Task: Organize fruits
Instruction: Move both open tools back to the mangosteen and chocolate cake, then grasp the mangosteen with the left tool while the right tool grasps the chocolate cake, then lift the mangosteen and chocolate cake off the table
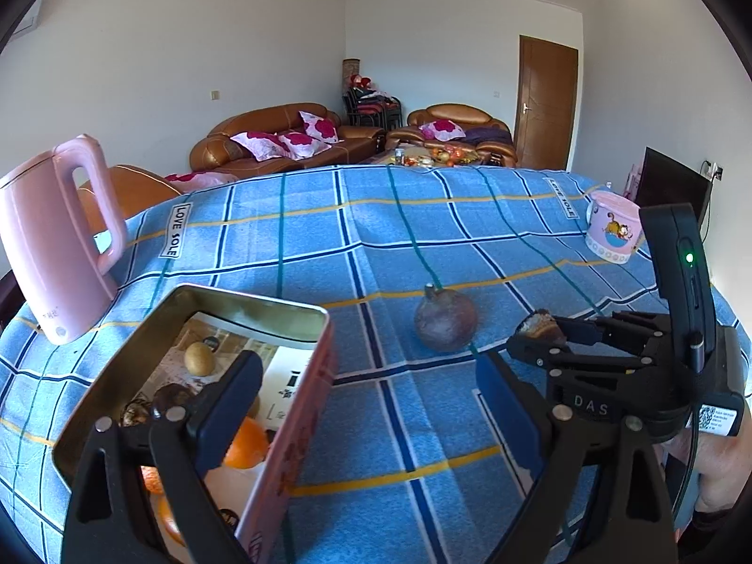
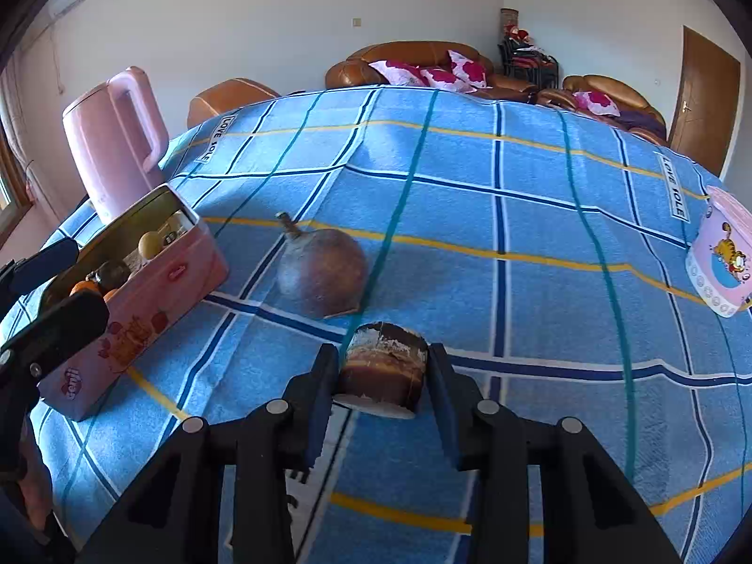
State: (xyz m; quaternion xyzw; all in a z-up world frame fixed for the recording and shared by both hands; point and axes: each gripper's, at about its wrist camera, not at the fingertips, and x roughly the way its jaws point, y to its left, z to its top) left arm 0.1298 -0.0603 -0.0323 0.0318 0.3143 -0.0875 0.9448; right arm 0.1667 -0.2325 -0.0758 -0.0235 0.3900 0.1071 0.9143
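Observation:
An open pink tin box (image 1: 263, 301) (image 2: 155, 291) lined with paper holds an orange (image 1: 246, 444), a yellowish round fruit (image 1: 199, 358) and a dark fruit (image 1: 171, 397). My left gripper (image 1: 366, 371) (image 2: 58, 282) is open, one finger over the box and the other over the cloth. A dull purple-brown pomegranate (image 1: 445, 322) (image 2: 322, 272) lies alone on the blue checked tablecloth, ahead of both grippers. My right gripper (image 2: 383, 371) (image 1: 540, 329) is shut on a short brown cylindrical piece of fruit (image 2: 383, 362) with a pale cut end, just before the pomegranate.
A pink kettle (image 1: 51, 244) (image 2: 115, 141) stands behind the box at the table's left edge. A pink cartoon cup (image 1: 613, 230) (image 2: 724, 258) sits at the far right. A hand (image 1: 719, 470) holds the right gripper. Brown sofas stand beyond the table.

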